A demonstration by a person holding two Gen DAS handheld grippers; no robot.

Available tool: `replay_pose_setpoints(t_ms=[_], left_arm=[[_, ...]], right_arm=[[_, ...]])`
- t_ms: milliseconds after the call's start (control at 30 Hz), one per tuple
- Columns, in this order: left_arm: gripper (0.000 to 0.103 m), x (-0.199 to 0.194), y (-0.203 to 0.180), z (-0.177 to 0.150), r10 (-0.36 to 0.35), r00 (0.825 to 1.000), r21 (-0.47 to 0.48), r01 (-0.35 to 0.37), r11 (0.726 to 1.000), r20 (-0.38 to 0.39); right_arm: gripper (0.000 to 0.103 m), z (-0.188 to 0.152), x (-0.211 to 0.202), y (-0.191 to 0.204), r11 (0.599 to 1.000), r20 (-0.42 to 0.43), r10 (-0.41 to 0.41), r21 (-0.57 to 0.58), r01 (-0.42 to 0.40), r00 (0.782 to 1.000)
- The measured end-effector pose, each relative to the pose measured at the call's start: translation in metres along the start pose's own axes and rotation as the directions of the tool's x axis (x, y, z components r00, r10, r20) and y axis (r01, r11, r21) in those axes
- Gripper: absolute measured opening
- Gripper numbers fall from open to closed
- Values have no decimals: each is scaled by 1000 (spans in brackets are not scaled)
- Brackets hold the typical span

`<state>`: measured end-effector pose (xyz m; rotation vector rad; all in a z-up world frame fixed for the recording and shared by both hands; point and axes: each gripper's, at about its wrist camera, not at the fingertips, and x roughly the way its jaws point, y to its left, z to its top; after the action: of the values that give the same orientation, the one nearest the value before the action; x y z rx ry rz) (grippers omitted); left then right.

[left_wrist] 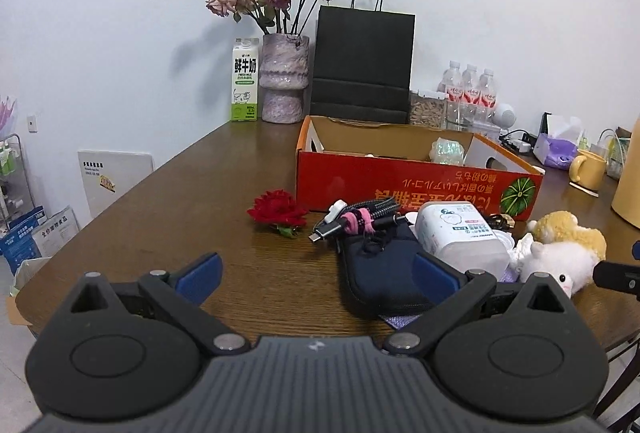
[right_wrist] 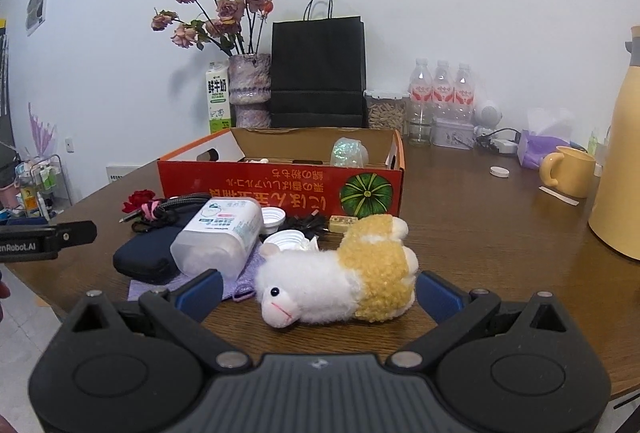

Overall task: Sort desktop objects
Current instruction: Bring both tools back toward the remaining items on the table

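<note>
A red cardboard box (left_wrist: pixel 400 189) (right_wrist: pixel 256 189) stands open on the brown table, a glittery object (right_wrist: pixel 350 153) inside it. In front lie a dark navy pouch (left_wrist: pixel 380 273) (right_wrist: pixel 140 257), a bundle of cables (left_wrist: pixel 356 219), a red flower head (left_wrist: pixel 276 213), a clear wipes tub (left_wrist: pixel 460 233) (right_wrist: pixel 218 237) on its side, and a white-and-yellow plush sheep (right_wrist: pixel 340 281) (left_wrist: pixel 560 257). My left gripper (left_wrist: pixel 316 273) is open, low over the table before the pouch. My right gripper (right_wrist: pixel 318 287) is open, its fingers on either side of the plush, apart from it.
Along the back wall stand a milk carton (left_wrist: pixel 245 81), a vase of dried roses (left_wrist: pixel 284 81), a black paper bag (left_wrist: pixel 362 61) and three water bottles (right_wrist: pixel 442 89). At the right are a yellow mug (right_wrist: pixel 568 171), a yellow jug (right_wrist: pixel 618 161) and a tissue box (right_wrist: pixel 538 149).
</note>
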<state>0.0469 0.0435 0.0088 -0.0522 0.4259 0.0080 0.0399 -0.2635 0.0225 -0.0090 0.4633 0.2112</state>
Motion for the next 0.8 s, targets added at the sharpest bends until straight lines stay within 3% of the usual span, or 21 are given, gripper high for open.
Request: replay_pose_setpoints(t_ms=[800], left_arm=[[103,9,-8,2,-3,1000,15,3,1000,-23]], right_arm=[[103,-1,15,-4,1000,-30,-23,4,24,999]])
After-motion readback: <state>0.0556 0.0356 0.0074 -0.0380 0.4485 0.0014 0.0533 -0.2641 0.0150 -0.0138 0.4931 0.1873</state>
